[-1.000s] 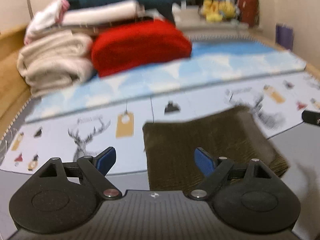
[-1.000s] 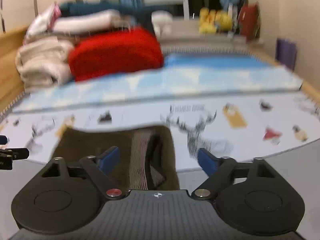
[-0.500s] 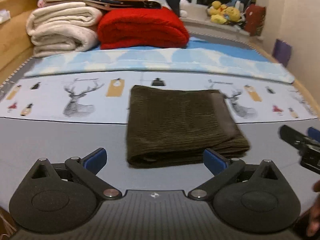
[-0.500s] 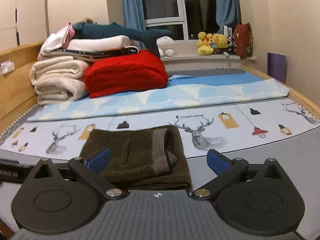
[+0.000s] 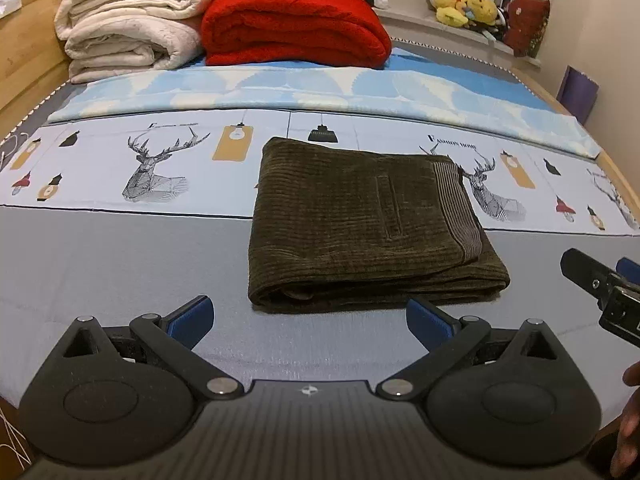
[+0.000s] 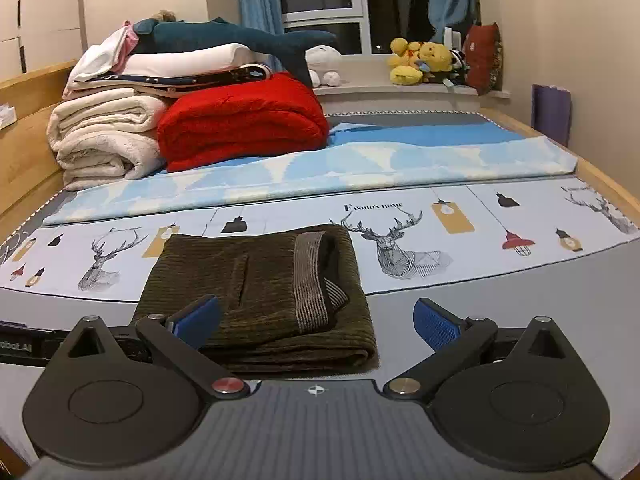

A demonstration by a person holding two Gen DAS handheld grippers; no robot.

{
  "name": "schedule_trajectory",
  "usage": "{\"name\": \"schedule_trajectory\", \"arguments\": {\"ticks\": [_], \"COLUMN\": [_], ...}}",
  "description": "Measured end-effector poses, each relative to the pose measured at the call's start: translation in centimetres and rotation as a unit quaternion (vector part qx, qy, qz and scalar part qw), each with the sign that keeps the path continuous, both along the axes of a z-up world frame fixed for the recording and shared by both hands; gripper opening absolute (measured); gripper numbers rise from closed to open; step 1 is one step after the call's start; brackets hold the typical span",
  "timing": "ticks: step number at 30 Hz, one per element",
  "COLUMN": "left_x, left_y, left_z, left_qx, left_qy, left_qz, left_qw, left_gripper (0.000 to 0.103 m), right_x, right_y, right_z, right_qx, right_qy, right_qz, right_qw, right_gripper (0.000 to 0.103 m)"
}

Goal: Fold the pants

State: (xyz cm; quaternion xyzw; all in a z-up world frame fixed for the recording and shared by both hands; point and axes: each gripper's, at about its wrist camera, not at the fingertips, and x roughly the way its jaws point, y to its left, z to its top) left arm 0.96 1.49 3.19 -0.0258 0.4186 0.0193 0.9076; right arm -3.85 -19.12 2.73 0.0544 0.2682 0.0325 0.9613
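Dark olive corduroy pants lie folded into a flat rectangle on the bed, striped waistband lining showing at the right. They also show in the right wrist view. My left gripper is open and empty, just in front of the pants' near edge. My right gripper is open and empty, near the pants' front right corner. The right gripper's tip also shows at the right edge of the left wrist view.
The bed sheet is grey with a deer-print band. A light blue blanket lies behind the pants. Folded cream blankets and a red blanket are stacked at the back left. Plush toys sit on the window sill.
Both grippers have drawn back from the pants toward the near edge of the bed and steadied. The pants lie folded and unmoved.
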Motion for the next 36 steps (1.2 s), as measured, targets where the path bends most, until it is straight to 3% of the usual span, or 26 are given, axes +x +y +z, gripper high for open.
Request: {"name": "schedule_trajectory", "arguments": {"ticks": [36], "left_x": [0.2], "left_y": [-1.4], "left_z": [-0.5], "left_qx": [0.007], "left_qy": [0.003], "left_qz": [-0.018], "left_qw": [0.9998], "left_gripper": [0.103], "right_x": [0.4], "right_y": [0.3], "right_z": [-0.2], "right_qx": [-0.011], "right_qy": [0.013], "right_qz": [0.025], "right_qw": [1.000], "right_gripper": [0.102]}}
